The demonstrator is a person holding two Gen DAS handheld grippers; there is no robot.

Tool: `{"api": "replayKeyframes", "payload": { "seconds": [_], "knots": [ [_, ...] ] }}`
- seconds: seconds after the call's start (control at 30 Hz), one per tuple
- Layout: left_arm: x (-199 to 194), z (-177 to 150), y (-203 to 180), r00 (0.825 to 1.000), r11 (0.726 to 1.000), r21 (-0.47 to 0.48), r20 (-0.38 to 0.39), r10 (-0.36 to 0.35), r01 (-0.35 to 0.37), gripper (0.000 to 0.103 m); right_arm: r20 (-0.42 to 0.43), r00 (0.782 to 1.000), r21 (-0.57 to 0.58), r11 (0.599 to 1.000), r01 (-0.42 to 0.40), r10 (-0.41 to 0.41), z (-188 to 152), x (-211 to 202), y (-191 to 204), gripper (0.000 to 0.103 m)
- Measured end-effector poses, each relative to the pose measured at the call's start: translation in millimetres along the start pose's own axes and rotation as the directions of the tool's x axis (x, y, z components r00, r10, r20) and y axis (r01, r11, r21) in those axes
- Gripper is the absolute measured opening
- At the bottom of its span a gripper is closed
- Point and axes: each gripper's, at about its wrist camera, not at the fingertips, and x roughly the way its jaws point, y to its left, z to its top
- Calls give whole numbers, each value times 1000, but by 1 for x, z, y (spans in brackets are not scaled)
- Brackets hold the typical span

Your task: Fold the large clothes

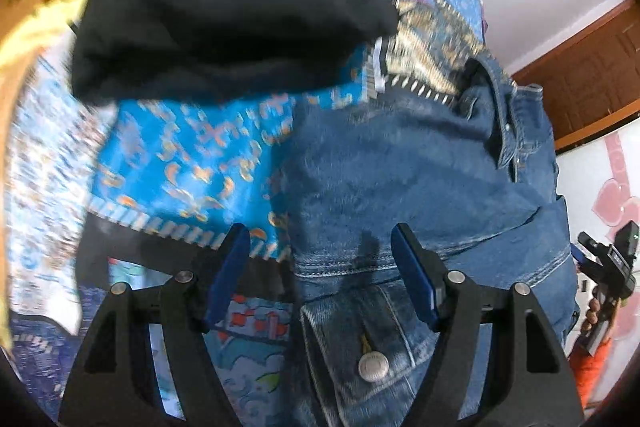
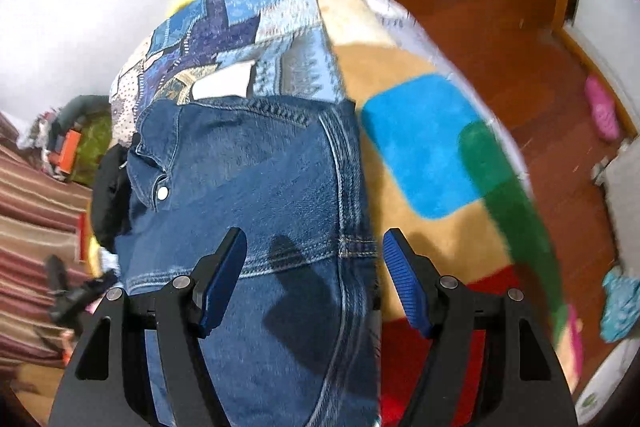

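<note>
A blue denim jacket lies spread on the bed, its collar at the far end. My left gripper is open above the jacket's left edge, where a flap pocket with a metal button shows between the fingers. My right gripper is also open, hovering over the jacket near its right side seam. Neither holds any cloth, and both cast shadows on the denim. The right gripper also shows at the far right edge of the left wrist view.
A black garment lies bunched beyond the jacket on the blue patchwork bedspread. A fleece blanket with coloured patches covers the bed's right side. Wooden floor with a pink slipper lies past the bed edge.
</note>
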Motion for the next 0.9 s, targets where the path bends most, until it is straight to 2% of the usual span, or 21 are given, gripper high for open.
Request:
{"api": "replayKeyframes", "payload": {
  "seconds": [0.1,0.23,0.3,0.4,0.47,0.53,0.57,0.6,0.63,0.77,0.9],
  "knots": [
    [18,-1,4,998,999,-32,-47,-44,43,72,-36,999,33,999,-32,34,5,13,-7,67],
    [33,2,7,991,991,-67,-69,-116,112,72,-61,996,43,997,-60,62,12,28,-12,67],
    [39,6,8,988,989,-76,-78,-131,125,72,-61,996,52,996,-67,70,18,34,-12,67],
    [40,13,5,991,991,-61,-64,-122,118,70,-34,998,40,998,-46,47,28,33,-11,53],
    [39,16,2,992,993,-43,-46,-114,112,57,-24,999,42,999,-25,26,31,32,-11,35],
    [36,19,-4,994,994,-21,-31,-108,107,34,-11,1000,41,999,-28,29,31,29,-11,24],
    [33,19,-8,995,995,-4,-15,-97,96,28,1,1000,34,999,-24,24,30,26,-9,19],
    [31,20,-11,997,997,13,-3,-83,83,15,14,1000,25,999,-22,21,29,22,-8,17],
    [27,19,-15,998,997,35,14,-62,62,8,27,999,14,1000,-21,21,28,19,-6,14],
    [0,21,-34,995,994,114,98,-5,-6,7,105,994,-41,999,-1,5,27,-6,10,13],
    [-41,28,-49,979,987,161,197,-52,20,6,170,985,-101,995,-1,19,30,-35,38,12]
  ]
}}
